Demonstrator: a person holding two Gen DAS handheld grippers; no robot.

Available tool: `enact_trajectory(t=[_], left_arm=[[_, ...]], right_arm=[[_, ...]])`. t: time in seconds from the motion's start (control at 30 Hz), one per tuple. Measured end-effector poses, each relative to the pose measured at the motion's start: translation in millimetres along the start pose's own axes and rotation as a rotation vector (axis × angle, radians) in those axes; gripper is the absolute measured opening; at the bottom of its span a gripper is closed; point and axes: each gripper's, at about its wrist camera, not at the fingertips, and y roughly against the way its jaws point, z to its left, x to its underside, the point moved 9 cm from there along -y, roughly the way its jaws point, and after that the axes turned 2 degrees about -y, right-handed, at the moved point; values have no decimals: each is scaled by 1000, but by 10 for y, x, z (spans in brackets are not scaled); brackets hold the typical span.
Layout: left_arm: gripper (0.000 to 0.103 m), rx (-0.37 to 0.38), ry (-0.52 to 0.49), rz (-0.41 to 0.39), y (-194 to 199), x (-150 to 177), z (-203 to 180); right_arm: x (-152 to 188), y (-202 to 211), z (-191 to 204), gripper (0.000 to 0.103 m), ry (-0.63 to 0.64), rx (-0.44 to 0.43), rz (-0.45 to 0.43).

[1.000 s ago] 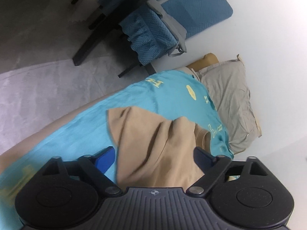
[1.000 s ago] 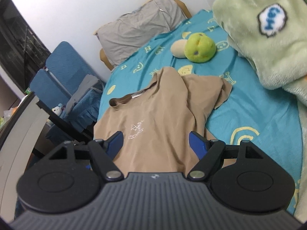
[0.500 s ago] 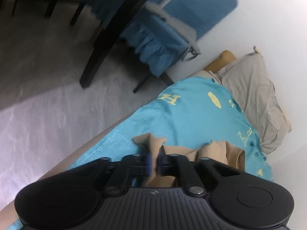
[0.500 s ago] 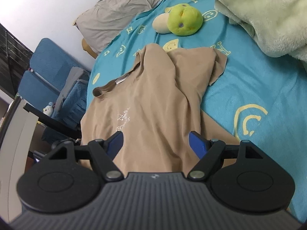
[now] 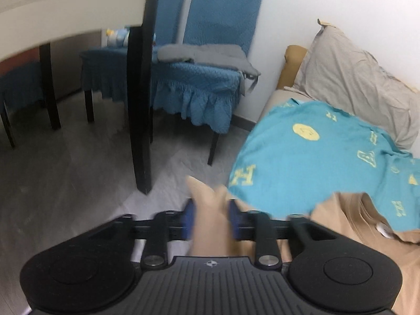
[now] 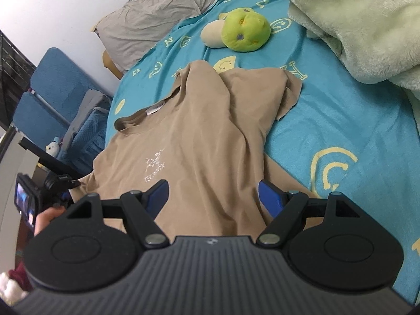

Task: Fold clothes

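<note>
My left tool is now clamped on a bunched fold of the tan T-shirt; a second ago its jaws stood wide over the cloth, and half a second ago they had closed. The left view has since swung up from the bed toward the floor and the blue chair, so I judge the gripped edge is being lifted and drawn off the bed's side. The frame is motion-blurred, so the exact part of the garment held is unclear; in the right view the left tool sits at the shirt's left sleeve region, beyond the bed edge.

My right tool has its jaws spread wide and holds nothing. It hovers over the lower body of the shirt, with the white chest print just ahead of its left fingertip.

The shirt lies face up on the teal bedsheet, collar toward the grey pillow, right sleeve crumpled near the green plush toy. The fleece blanket lies well apart from it.

Judgement: the fold has begun on one side only; the right tool must take a matching edge next.
</note>
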Motion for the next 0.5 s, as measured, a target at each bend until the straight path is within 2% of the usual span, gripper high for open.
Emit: enact_trajectory(t=[0.13,0.27,0.4,0.5], left_arm=[[64,63,14,140,466,428,285],[69,133,36,337,1206,1039,496],[81,220,38,482,1940,1604,525],[82,251,-45,578,2339,2000,487]], right_arm=[[-5,21,109,78,52,-6,-16],[16,119,223,78,105,-30,-30],[53,267,334,78,178,-48,-39],[14,488,425,97,225,-55,-107]])
